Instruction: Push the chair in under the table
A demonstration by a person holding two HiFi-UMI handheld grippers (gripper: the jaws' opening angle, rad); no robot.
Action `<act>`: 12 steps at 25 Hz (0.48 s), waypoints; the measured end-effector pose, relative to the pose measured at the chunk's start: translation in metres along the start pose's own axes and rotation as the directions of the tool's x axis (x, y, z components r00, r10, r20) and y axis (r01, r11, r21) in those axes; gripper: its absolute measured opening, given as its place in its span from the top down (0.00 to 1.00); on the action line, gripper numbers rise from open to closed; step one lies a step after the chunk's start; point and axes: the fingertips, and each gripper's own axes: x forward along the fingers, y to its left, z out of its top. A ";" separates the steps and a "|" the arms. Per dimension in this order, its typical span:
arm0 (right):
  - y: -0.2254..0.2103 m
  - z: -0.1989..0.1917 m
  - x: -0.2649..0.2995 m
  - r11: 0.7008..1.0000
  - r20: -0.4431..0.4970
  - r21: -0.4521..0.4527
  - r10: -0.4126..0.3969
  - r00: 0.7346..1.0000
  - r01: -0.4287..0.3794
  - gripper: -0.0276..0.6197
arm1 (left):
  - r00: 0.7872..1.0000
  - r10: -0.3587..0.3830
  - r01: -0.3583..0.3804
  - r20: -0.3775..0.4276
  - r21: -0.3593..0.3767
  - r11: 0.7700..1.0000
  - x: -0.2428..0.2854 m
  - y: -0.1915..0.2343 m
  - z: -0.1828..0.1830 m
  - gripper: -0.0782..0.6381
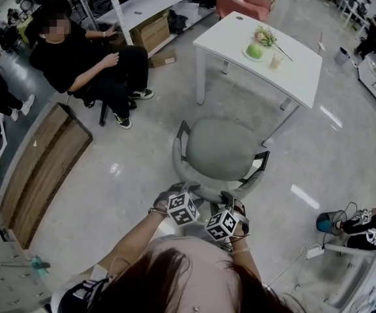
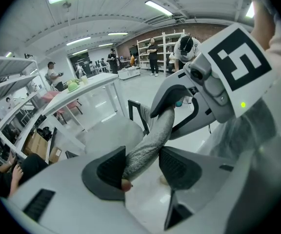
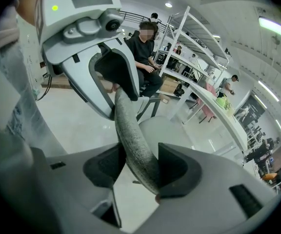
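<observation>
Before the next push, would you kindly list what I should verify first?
1. Grip of left gripper on chair backrest: ok, backrest clamped between its jaws.
2. Grip of right gripper on chair backrest: ok, same hold.
3. The chair seat faces the table: ok.
4. The armrest clears the table leg: cannot tell from above.
5. The floor between chair and table: ok, nothing lying there.
6. The cup on the table is upright: ok.

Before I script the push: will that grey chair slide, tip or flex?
Likely stiff overall, though the padded backrest rim clamped by the left gripper and right gripper may give slightly. Pushed that high, the chair could tip if its base catches. Base is hidden beneath it, so rolling is unconfirmed; the glossy floor should help.
</observation>
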 end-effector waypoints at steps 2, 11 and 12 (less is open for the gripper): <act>-0.002 0.000 0.002 1.000 0.003 -0.001 0.007 1.000 -0.007 0.62 | 1.000 -0.001 0.001 -0.004 0.001 1.000 0.002 0.002 0.001 0.59; -0.013 0.000 0.006 0.999 0.006 -0.031 0.014 1.000 -0.014 0.62 | 1.000 0.004 -0.004 0.008 -0.001 1.000 0.006 0.009 0.008 0.59; -0.013 0.002 0.008 0.999 0.005 -0.030 0.016 1.000 -0.016 0.62 | 1.000 0.005 -0.005 0.008 0.001 1.000 0.007 0.011 0.007 0.59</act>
